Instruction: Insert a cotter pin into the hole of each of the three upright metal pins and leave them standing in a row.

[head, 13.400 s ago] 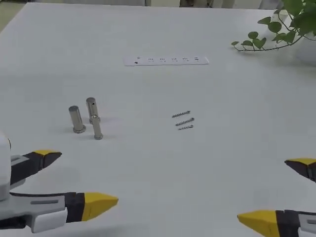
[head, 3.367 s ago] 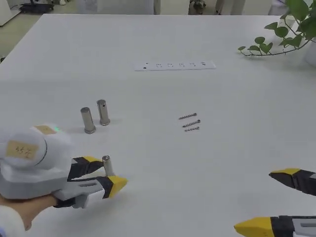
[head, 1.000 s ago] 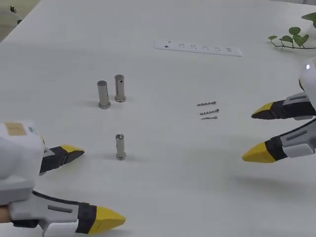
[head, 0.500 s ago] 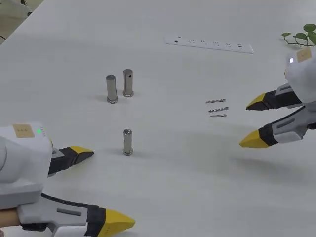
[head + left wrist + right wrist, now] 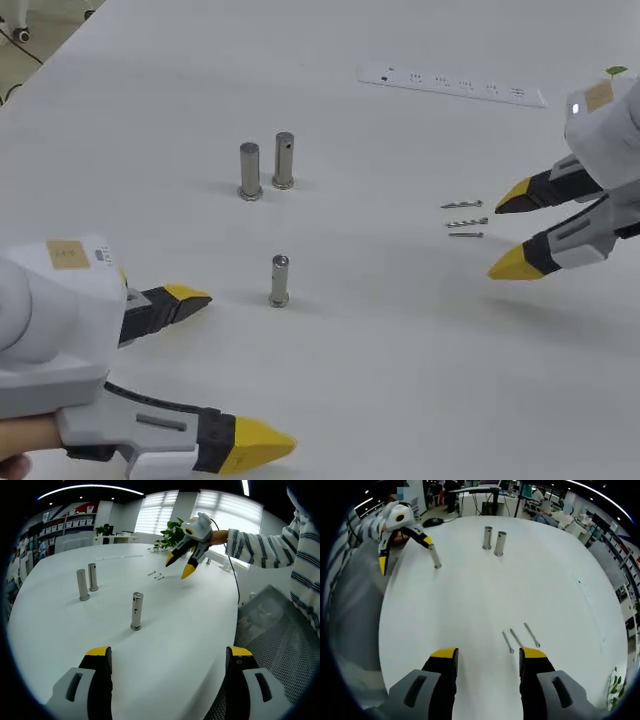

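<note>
Both grippers are empty with jaws spread wide: the left gripper (image 5: 247,368) sits at 7 o'clock of the lone metal pin (image 5: 279,280), and the right gripper (image 5: 497,240) is just at 3 o'clock of the three cotter pins (image 5: 466,220). No cotter pin is inserted yet. The other two metal pins (image 5: 266,166) stand at 12 o'clock of the lone one, almost touching each other. Main risk is the pick. The cotter pins lie flat on the table (image 5: 400,350), parallel and close together, so a wide close likely grabs two or flicks the neighbours away. They're also thin, so the tips can skate over them or pinch one skewed, which spoils alignment with the hole. Second risk: the lone pin stands free on a small base. Side force from the insertion tips it unless the left gripper clamps it first, and clamping off-centre could topple it too. I can't tell which way its hole faces; if it faces wrong, the pin needs rotating. Later, reaching into the tight pair could knock its neighbour over.
</note>
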